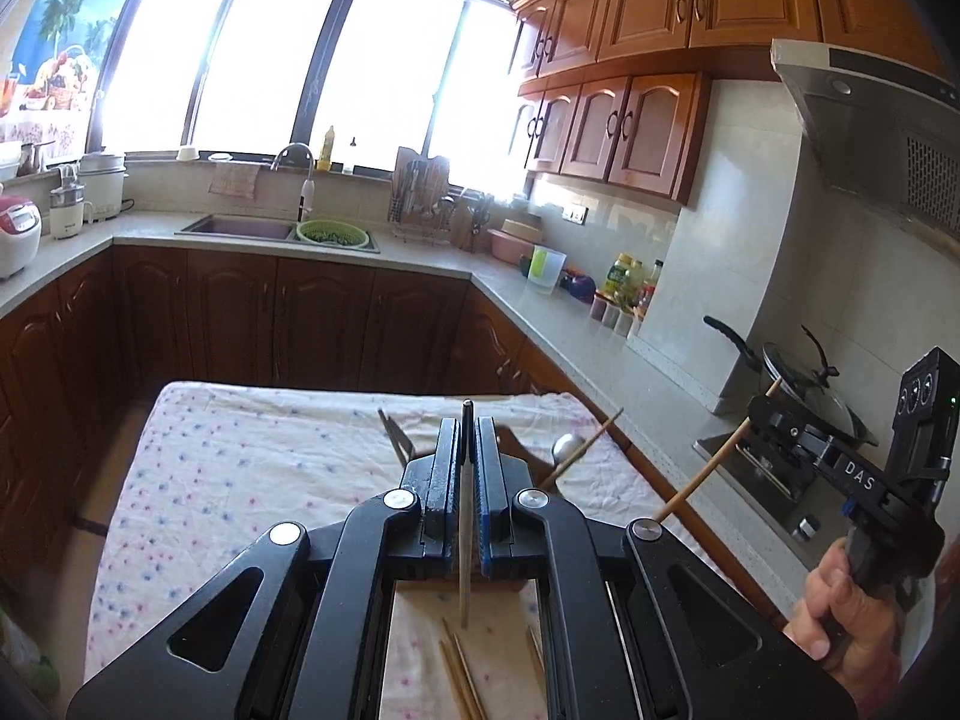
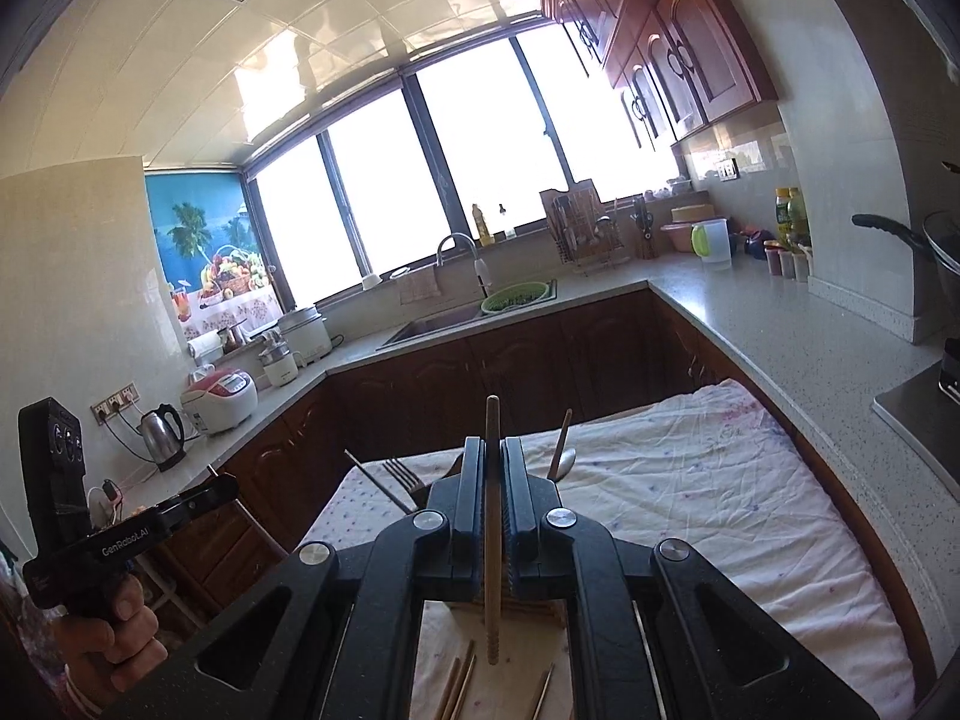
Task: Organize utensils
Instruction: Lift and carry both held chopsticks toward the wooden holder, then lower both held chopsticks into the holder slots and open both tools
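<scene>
My left gripper [image 1: 467,429] is shut on a thin metal chopstick [image 1: 464,540] that runs upright between its blue pads, held above the table. My right gripper [image 2: 493,450] is shut on a wooden chopstick [image 2: 492,540], also upright. The right gripper shows in the left wrist view [image 1: 765,414] with its wooden chopstick [image 1: 714,462] slanting down. The left gripper shows at the left of the right wrist view [image 2: 219,483]. Several wooden chopsticks [image 1: 462,678] lie on the flowered cloth below. A spoon [image 1: 567,447], a fork [image 2: 401,474] and more chopsticks stand behind the fingers, partly hidden.
The table with the flowered cloth [image 1: 240,480] stands in a U-shaped kitchen. The counter [image 1: 540,306] on the right carries bottles and a jug [image 1: 545,270]. A stove with a lidded pan [image 1: 804,384] is at the right. A sink [image 1: 240,228] lies under the window.
</scene>
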{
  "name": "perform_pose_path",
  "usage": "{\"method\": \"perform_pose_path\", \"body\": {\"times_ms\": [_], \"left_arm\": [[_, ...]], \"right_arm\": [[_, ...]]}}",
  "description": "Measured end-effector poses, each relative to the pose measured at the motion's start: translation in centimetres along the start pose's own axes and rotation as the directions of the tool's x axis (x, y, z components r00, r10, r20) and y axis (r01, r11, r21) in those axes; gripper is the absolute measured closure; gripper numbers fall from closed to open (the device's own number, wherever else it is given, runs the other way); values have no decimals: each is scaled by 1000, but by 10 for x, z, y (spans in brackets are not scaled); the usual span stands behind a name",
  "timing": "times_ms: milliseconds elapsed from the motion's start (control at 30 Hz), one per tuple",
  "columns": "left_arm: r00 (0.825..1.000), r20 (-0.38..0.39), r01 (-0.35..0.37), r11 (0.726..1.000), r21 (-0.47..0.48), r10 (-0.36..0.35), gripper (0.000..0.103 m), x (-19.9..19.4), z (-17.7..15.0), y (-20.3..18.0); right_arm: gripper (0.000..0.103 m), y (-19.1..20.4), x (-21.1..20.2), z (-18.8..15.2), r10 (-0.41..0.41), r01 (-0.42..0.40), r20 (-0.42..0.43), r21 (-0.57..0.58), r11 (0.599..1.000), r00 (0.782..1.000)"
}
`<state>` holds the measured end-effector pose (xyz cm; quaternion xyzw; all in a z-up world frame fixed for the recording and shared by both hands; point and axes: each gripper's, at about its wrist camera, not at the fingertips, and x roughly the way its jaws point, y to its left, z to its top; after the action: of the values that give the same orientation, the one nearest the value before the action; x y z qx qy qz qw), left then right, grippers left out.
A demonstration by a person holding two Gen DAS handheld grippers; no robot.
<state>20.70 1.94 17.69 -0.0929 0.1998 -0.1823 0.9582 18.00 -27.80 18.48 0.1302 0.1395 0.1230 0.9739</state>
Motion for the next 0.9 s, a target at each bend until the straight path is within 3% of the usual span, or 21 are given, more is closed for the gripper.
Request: {"method": "perform_pose_path", "body": {"times_ms": [133, 300, 800, 900], "left_arm": [[998, 62, -19, 1000, -18, 20, 99, 13, 24, 4], [994, 87, -59, 997, -50, 63, 99, 44, 33, 16], [994, -67, -93, 987, -132, 85, 98, 117, -37, 48], [995, -56, -94, 988, -119, 88, 98, 117, -40, 45]], "right_arm": [[98, 0, 15, 23, -9, 9, 59, 1, 1000, 998], [98, -6, 42, 31, -31, 29, 91, 14, 999, 995], [97, -24, 107, -36, -94, 95, -30, 15, 995, 995], [97, -28, 115, -42, -97, 99, -65, 19, 995, 993]]}}
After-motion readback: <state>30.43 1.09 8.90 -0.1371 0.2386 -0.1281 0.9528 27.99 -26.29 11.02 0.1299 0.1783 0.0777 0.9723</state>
